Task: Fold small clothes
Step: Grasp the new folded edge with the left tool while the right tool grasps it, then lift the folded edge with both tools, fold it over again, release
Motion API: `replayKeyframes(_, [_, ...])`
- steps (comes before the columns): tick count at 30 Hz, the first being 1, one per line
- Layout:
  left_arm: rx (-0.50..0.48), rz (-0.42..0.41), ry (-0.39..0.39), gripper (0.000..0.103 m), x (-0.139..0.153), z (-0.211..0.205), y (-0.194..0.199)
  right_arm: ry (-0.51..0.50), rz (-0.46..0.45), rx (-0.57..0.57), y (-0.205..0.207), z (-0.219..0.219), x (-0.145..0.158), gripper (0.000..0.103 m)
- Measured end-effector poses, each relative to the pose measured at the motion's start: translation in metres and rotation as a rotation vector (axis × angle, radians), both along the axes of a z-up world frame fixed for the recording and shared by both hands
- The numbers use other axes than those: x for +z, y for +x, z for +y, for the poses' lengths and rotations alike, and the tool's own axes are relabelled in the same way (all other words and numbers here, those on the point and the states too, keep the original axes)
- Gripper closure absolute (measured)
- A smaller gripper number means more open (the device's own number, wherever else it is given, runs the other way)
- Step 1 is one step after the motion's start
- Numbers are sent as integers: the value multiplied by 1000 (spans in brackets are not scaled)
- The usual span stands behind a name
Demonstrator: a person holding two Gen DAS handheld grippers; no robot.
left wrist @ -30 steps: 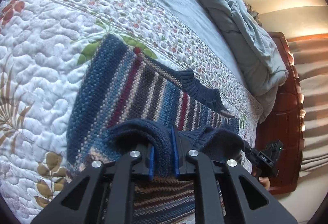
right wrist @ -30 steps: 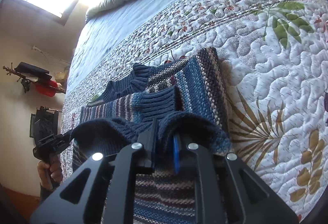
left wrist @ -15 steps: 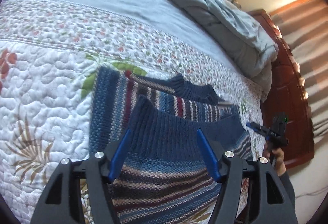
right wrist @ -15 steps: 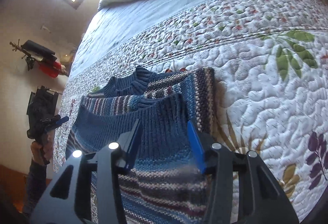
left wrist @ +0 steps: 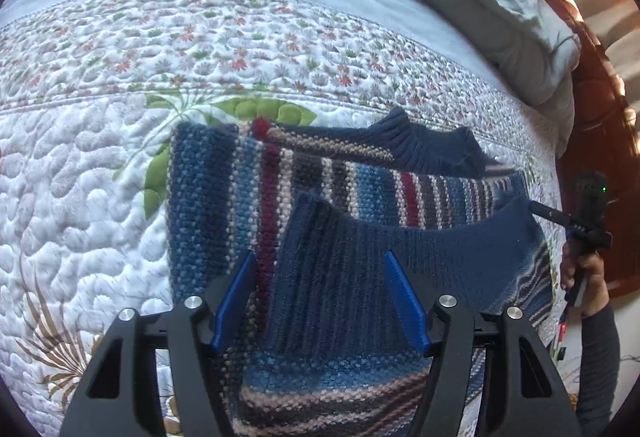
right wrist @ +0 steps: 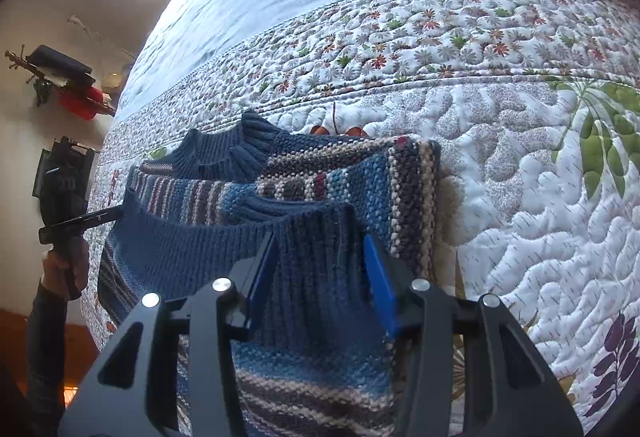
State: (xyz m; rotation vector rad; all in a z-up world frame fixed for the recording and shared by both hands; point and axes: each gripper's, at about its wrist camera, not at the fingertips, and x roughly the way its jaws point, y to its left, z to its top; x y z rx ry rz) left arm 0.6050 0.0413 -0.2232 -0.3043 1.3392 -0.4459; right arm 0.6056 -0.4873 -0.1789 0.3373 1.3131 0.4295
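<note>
My white floral quilted bed (left wrist: pixel 80 177) fills the frame, striped blue knitted sweater (left wrist: pixel 248 189) centred; left gripper (left wrist: pixel 320 297) and right gripper (right wrist: pixel 320 277) tilt downward, jaws just opened, spread around its ribbed hem without pressing.

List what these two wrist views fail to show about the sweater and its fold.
- Left wrist view: the sweater's near end is cut off by the bottom edge, behind the left gripper.
- Right wrist view: the same end sits behind the right gripper.
- Both views: the sleeves cannot be made out.
- Both views: the quilt under the sweater is covered.
</note>
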Motion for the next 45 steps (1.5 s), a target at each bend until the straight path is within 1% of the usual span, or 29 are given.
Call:
replayKeyframes(1, [-8, -8, 0, 38, 1, -1, -1, -1, 1, 7, -1, 0, 0, 58])
replayKeyframes(2, [-14, -16, 1, 49, 2, -1, -2, -2, 1, 13, 0, 0, 0, 60])
replayKeyframes(4, [-21, -16, -9, 75, 2, 0, -2, -17, -3, 32, -1, 2, 1, 67])
replayKeyframes(5, [-19, -20, -4, 80, 1, 0, -3, -27, -5, 40, -2, 3, 1, 73])
replayKeyframes(6, [-18, -26, 3, 82, 2, 1, -5, -35, -12, 44, -2, 2, 2, 77])
replayKeyframes(9, [-15, -55, -2, 87, 2, 3, -7, -26, -34, 37, -5, -2, 6, 78])
replayKeyframes(10, [-15, -63, -5, 90, 3, 3, -7, -20, -39, 38, -7, -4, 7, 78])
replayKeyframes(12, [-14, -85, -8, 92, 3, 4, -11, -16, -47, 45, -8, -3, 8, 78])
replayKeyframes(14, [-8, -95, -18, 92, 2, 6, -12, -18, -53, 42, -9, -2, 6, 76])
replayKeyframes(16, [-1, -101, -22, 92, 0, 7, -12, -36, -50, 44, -8, 1, 3, 75])
replayKeyframes(17, [4, -103, -26, 92, 0, 8, -12, -49, -59, 49, -8, 3, 3, 80])
replayKeyframes(18, [9, -107, -31, 92, 0, 8, -13, -57, -70, 50, -9, 4, 5, 92])
replayKeyframes(22, [27, -146, -47, 93, 11, 11, -20, -56, -128, 41, -15, 2, 21, 93])
replayKeyframes(26, [36, -201, -51, 94, 30, 12, -28, -75, -170, 36, -21, 2, 41, 94])
replayKeyframes(29, [59, -248, -51, 94, 54, 17, -27, -86, -217, 22, -21, 3, 63, 94])
replayKeyframes(33, [80, -309, -59, 94, 90, 25, -15, -95, -293, -30, -11, 1, 94, 94])
replayKeyframes(34, [82, -322, -47, 94, 98, 25, -9, -95, -302, -41, -9, 1, 98, 94])
replayKeyframes(36, [86, -325, -28, 94, 105, 25, 3, -103, -308, -68, 2, 2, 101, 94])
replayKeyframes(39, [91, -296, 27, 94, 95, 17, 28, -140, -285, -95, 22, 9, 88, 94])
replayKeyframes(40, [94, -269, 59, 94, 82, 12, 39, -164, -259, -106, 30, 12, 77, 94])
replayKeyframes(42, [106, -233, 97, 94, 60, 6, 51, -198, -229, -120, 41, 18, 59, 94])
replayKeyframes(43, [120, -193, 130, 94, 42, 3, 57, -217, -208, -125, 46, 22, 46, 94])
replayKeyframes(44, [131, -161, 148, 94, 28, 1, 63, -233, -187, -133, 49, 24, 37, 94])
replayKeyframes(45, [141, -139, 163, 94, 18, 0, 66, -246, -170, -138, 52, 25, 27, 94])
